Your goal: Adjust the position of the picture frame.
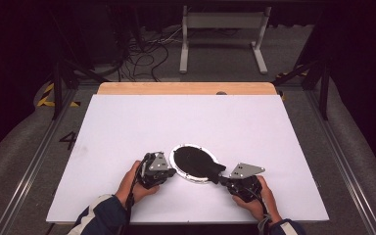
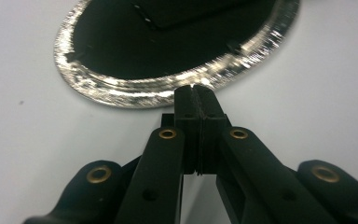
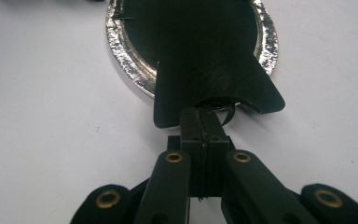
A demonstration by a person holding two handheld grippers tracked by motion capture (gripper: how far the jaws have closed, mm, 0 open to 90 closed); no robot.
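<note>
A round foil dish (image 1: pixel 183 176) with a shiny rim (image 2: pixel 121 91) lies on the white board, near its front middle. A black sheet (image 1: pixel 193 161) covers the inside of the dish. One flap of the sheet (image 3: pixel 205 60) fans out over the rim (image 3: pixel 126 56) towards my right gripper. My left gripper (image 2: pixel 196 93) sits at the dish's left edge (image 1: pixel 170 172), jaws pressed together on the rim's lip. My right gripper (image 3: pixel 204 116) comes in from the dish's right side (image 1: pixel 222 177). It is shut on the narrow end of the black flap, and a thin strip of it shows between the pads.
The white board (image 1: pixel 127 122) covers a wooden table whose far edge (image 1: pixel 186 88) shows behind it. On the floor beyond stand a white metal frame (image 1: pixel 223 34) and loose cables (image 1: pixel 144 54). A person's hands hold both grippers near the board's front edge.
</note>
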